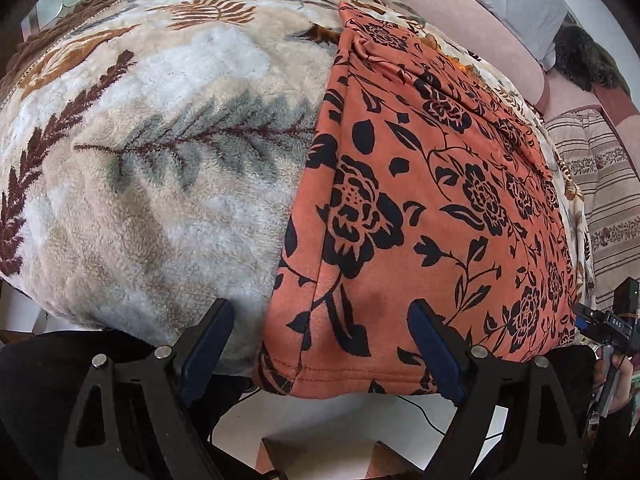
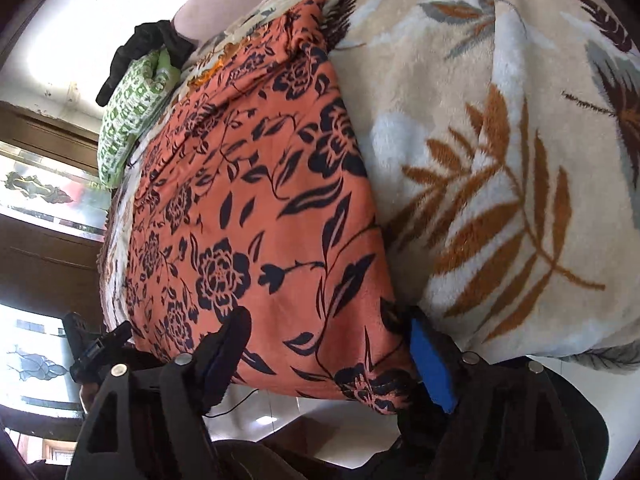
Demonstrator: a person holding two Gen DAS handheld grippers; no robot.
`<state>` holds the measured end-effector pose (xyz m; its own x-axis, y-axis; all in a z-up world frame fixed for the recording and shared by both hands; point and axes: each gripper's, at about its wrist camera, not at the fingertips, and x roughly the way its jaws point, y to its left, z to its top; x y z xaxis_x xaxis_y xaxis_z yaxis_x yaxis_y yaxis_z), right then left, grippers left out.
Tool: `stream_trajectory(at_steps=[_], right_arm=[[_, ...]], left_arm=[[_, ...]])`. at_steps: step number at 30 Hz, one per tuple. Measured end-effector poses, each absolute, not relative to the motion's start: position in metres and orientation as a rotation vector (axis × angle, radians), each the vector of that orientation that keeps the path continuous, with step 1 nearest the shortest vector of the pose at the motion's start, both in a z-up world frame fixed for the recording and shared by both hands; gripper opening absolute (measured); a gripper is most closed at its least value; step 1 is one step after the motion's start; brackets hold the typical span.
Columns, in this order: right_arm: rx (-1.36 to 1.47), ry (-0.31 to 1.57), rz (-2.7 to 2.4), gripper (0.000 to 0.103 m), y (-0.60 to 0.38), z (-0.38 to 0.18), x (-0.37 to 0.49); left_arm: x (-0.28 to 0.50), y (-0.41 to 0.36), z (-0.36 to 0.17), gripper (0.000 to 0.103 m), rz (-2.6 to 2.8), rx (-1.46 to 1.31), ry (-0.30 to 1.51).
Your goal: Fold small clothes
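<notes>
Left gripper (image 1: 320,344) hangs with its jaws spread wide over the near left corner of the orange floral garment (image 1: 420,208), one finger over the fleece blanket (image 1: 160,160) and the other over the cloth, with nothing pinched between them. Across the hem, the right gripper (image 2: 328,344) straddles the near right corner of the same garment, its jaws apart and the corner lying between the pads; whether the blue pad already touches the fabric I cannot tell, and no grip is evident. The garment lies flat on the blanket-covered bed, its near hem at the bed's front edge and its long axis running away from both grippers toward the far pillows, with a green patterned pillow (image 2: 132,108) past its far end. Each gripper sits at its own near corner, so neither is clearly closer; the cloth stretches forward from both, which suggests the next move is to close on the two corners and carry the hem toward the far end. Small white letters reading something like "DAS" show on the right gripper's body as seen from the left wrist view; no other writing is legible.
</notes>
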<state>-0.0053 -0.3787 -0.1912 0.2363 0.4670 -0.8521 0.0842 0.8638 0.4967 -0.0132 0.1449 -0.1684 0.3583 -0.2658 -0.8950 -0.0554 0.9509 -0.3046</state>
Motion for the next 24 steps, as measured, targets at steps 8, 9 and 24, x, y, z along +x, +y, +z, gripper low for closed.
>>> stream_trajectory(at_steps=[8, 9, 24], right_arm=[[0.560, 1.304, 0.269, 0.021, -0.387, -0.192, -0.013], [0.578, 1.315, 0.268, 0.021, -0.388, -0.196, -0.014], [0.742, 1.232, 0.369, 0.006, -0.397, -0.172, 0.000]], left_arm=[[-0.020, 0.139, -0.173, 0.083, -0.128, -0.287, 1.205], [-0.021, 0.139, -0.173, 0.077, -0.126, -0.284, 1.204], [-0.011, 0.147, -0.169, 0.007, -0.156, -0.316, 1.266]])
